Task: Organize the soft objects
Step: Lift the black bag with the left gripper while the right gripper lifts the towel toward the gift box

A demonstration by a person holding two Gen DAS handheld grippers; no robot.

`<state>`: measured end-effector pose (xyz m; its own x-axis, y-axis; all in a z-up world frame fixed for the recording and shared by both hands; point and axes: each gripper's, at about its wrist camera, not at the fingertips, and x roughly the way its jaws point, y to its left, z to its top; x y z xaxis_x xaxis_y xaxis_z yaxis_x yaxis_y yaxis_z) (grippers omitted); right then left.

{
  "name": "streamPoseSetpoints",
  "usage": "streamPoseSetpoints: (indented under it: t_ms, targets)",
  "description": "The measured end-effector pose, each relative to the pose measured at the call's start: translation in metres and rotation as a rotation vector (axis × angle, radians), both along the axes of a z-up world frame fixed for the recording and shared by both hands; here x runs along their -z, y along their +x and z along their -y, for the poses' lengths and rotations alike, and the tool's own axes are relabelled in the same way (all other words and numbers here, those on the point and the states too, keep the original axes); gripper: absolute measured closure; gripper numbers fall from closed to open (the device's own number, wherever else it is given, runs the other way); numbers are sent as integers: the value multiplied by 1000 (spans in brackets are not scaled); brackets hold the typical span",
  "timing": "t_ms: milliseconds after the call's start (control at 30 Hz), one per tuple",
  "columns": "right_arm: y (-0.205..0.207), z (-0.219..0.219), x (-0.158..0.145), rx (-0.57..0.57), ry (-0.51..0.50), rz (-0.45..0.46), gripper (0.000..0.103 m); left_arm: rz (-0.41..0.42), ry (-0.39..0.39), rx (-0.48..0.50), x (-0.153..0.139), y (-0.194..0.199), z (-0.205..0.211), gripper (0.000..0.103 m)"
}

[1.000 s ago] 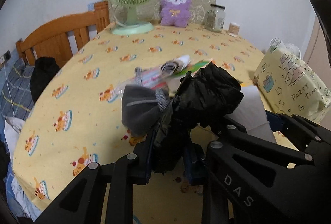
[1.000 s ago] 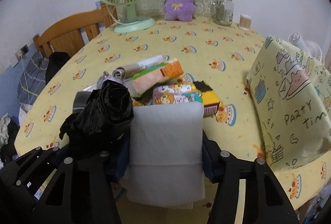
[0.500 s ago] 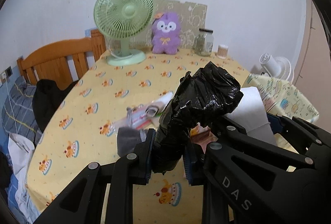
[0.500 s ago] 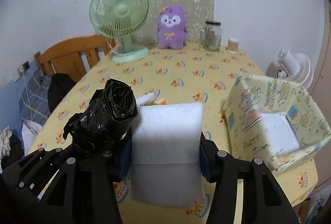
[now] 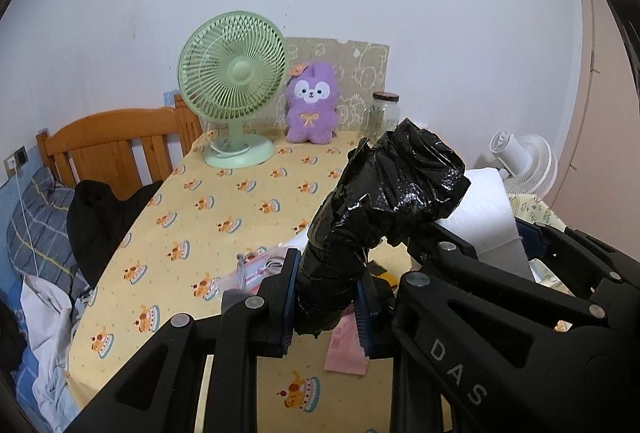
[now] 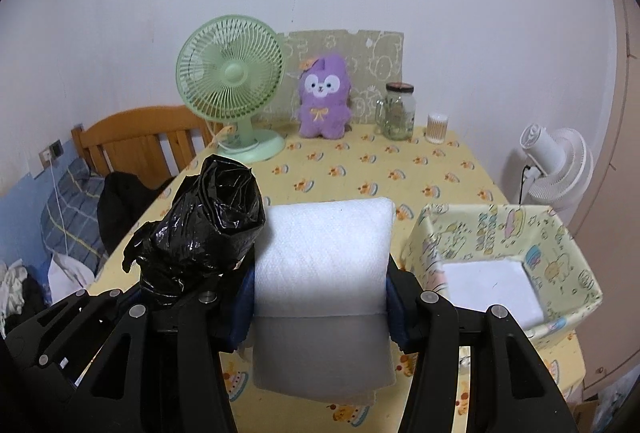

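My left gripper is shut on a crumpled black plastic bag and holds it up above the yellow tablecloth. My right gripper is shut on a folded white foam sheet, raised above the table, right beside the black bag. The foam sheet also shows in the left wrist view. A yellow patterned box, open on top, stands to the right with a white sheet in its bottom. Several packets lie on the table under the left gripper.
A green fan, a purple plush, a glass jar and a small cup stand at the table's far edge. A wooden bed frame with clothes is on the left. A white floor fan stands right.
Both grippers have risen from the table and pulled back, each still shut on its item. The pile of packets and the box now lie lower and farther below.
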<state>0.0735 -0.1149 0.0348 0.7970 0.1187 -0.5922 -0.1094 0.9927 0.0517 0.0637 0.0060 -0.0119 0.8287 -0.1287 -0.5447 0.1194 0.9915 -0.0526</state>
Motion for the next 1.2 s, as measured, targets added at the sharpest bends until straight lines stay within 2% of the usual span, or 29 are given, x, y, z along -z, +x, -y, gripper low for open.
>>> streamPoseSetpoints:
  t_ms: [400,1200]
  targets:
    - [3,29,-16,16,18,15,46,21,11,30,-15,5,32,79]
    - [24,126,-12,136,36,41,46,22,35,124,-13,35,125,79]
